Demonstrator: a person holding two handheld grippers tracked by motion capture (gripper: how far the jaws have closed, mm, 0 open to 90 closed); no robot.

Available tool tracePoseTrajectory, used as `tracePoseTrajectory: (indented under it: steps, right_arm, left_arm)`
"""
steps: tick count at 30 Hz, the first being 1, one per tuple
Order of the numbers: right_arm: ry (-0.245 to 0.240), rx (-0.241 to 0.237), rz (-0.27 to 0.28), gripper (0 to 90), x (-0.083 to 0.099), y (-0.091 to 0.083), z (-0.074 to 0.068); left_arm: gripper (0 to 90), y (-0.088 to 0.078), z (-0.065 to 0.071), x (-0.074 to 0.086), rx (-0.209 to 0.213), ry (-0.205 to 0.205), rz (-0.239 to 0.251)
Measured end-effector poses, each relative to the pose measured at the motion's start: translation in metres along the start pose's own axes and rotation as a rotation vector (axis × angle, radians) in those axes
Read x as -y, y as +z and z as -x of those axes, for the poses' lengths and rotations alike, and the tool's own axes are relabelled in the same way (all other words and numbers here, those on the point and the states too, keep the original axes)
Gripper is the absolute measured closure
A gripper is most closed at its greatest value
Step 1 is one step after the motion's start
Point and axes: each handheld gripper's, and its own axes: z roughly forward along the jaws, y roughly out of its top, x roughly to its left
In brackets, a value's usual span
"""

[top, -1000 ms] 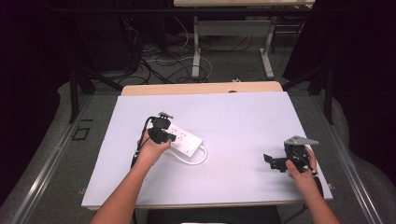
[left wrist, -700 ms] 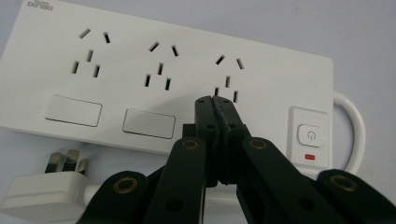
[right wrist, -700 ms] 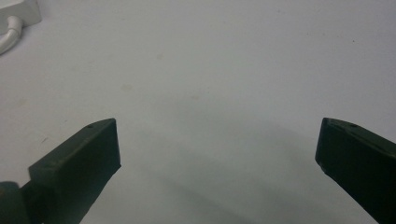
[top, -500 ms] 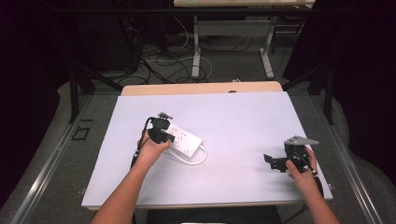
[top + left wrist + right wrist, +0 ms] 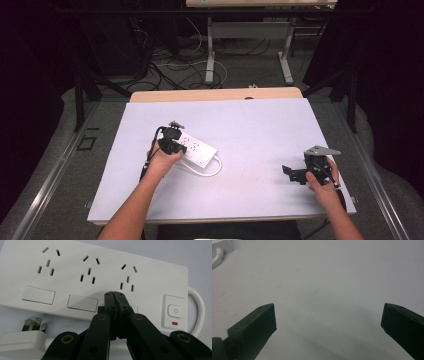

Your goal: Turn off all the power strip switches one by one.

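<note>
1. Look at where the white plastic power strip [image 5: 196,149] lies: it is on the pale grey desk [image 5: 260,125], left of the middle, at about 10 o'clock from the right gripper [image 5: 292,172]. Its white cord [image 5: 210,170] loops on the desk at the strip's near side.

2. Your left gripper [image 5: 115,296] has its fingers pressed together with nothing between them. The closed tips sit right over the third small white switch [image 5: 133,309], the one next to the big power button with the red light [image 5: 174,312]. It looks like you are about to press that switch.

3. Keep the fingers shut tight so they act like one poking stick. Push straight down on the switch, not sideways, or the tips may slip off.

4. Push gently. The strip is light and may slide or tip up if you push hard on its edge.

5. Watch out for the white plug with metal pins [image 5: 23,336] lying just beside the strip, at about 8 o'clock from your fingertips. Do not bump it.

6. Your right gripper rests well apart on the bare desk with its fingers spread wide and empty. If the strip slides, bring that hand over and hold the far end down.
</note>
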Motion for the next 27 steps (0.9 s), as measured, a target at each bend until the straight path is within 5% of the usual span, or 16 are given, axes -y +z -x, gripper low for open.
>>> tracePoseTrajectory:
  steps: [27]
  right_arm:
    - [-0.003,0.004,0.001,0.0,0.0001,0.0005,-0.0002]
  left_arm:
    - [90.0,0.0024,-0.0006,0.0001,-0.005,-0.007,-0.009]
